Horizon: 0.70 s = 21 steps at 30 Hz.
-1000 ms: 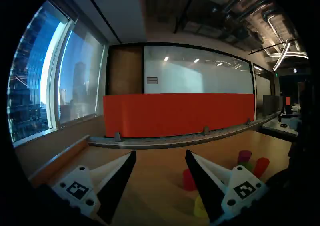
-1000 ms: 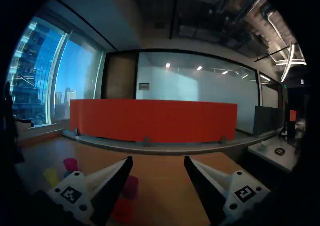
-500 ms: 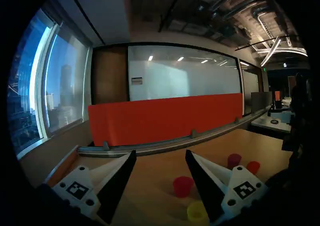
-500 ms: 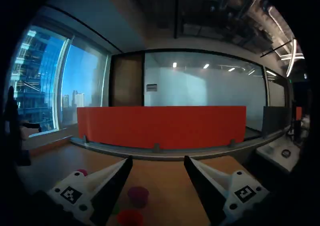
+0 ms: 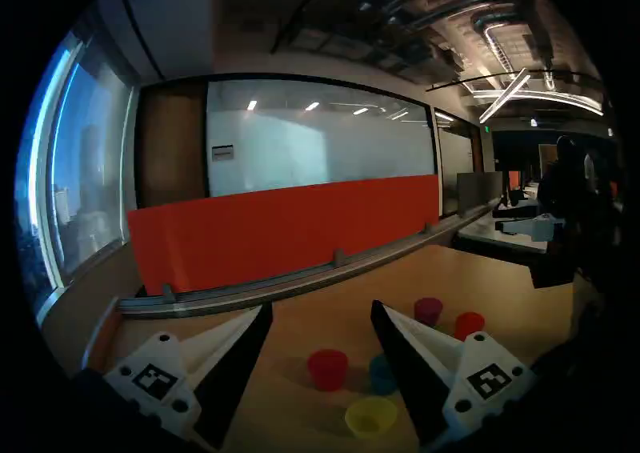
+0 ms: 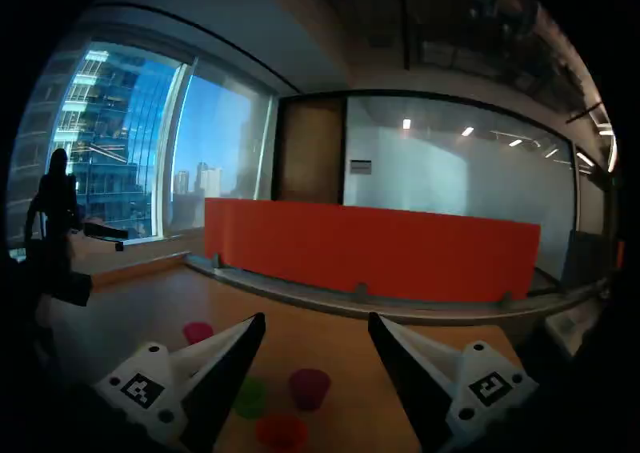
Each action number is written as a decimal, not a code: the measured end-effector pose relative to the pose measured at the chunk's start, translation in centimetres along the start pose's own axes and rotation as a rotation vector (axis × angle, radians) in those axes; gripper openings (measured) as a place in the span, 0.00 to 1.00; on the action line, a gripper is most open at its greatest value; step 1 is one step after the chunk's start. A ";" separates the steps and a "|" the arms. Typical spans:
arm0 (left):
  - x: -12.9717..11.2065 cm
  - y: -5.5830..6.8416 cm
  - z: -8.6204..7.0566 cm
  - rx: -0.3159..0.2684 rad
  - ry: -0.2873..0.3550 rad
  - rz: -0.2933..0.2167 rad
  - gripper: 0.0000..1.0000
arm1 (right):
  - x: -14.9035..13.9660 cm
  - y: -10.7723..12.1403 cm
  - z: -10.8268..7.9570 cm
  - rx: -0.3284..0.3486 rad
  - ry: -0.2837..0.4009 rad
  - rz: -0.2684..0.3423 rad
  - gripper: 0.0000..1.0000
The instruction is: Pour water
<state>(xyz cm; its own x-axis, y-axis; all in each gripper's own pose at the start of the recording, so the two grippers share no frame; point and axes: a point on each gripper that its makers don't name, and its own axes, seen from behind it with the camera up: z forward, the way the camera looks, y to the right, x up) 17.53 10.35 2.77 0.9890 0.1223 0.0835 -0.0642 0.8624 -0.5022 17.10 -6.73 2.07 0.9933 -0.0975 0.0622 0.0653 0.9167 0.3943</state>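
Several small coloured cups stand on a wooden table (image 5: 496, 281). In the left gripper view, a red cup (image 5: 328, 369), a blue cup (image 5: 382, 373) and a yellow cup (image 5: 370, 415) sit low between the open fingers of my left gripper (image 5: 320, 309). A magenta cup (image 5: 428, 310) and an orange-red cup (image 5: 469, 325) stand farther right. In the right gripper view, my right gripper (image 6: 316, 317) is open and empty above a magenta cup (image 6: 309, 387), a green cup (image 6: 250, 397) and a red cup (image 6: 280, 431). A pink cup (image 6: 198, 331) is off to the left. Neither gripper touches a cup.
An orange divider panel (image 5: 280, 229) on a grey rail runs along the table's far edge. Tall windows (image 6: 120, 165) line the left side. A dark silhouette with a pale object (image 5: 532, 227) stands at the right, and a similar dark shape (image 6: 56, 213) at the left.
The left gripper view has swung right, bringing the cups toward its centre. The right gripper view has swung left and shows more window. Both grippers stayed open.
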 end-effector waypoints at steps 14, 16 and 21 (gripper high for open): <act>-1.3 2.6 1.6 -0.152 -0.080 0.039 0.91 | 1.0 -4.6 0.6 0.230 -0.040 -0.030 0.99; -1.8 2.9 1.9 -0.168 -0.097 0.039 0.91 | 0.9 -4.8 0.8 0.249 -0.048 -0.034 0.99; -2.8 3.7 2.6 -0.212 -0.136 0.037 0.91 | 0.4 -5.1 1.3 0.290 -0.076 -0.038 0.99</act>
<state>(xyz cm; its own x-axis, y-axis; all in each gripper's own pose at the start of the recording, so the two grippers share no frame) 14.14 14.48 2.89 0.9584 0.2293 0.1699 -0.0563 0.7357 -0.6750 17.04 -11.96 1.28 0.9800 -0.1679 0.1067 0.0610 0.7640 0.6423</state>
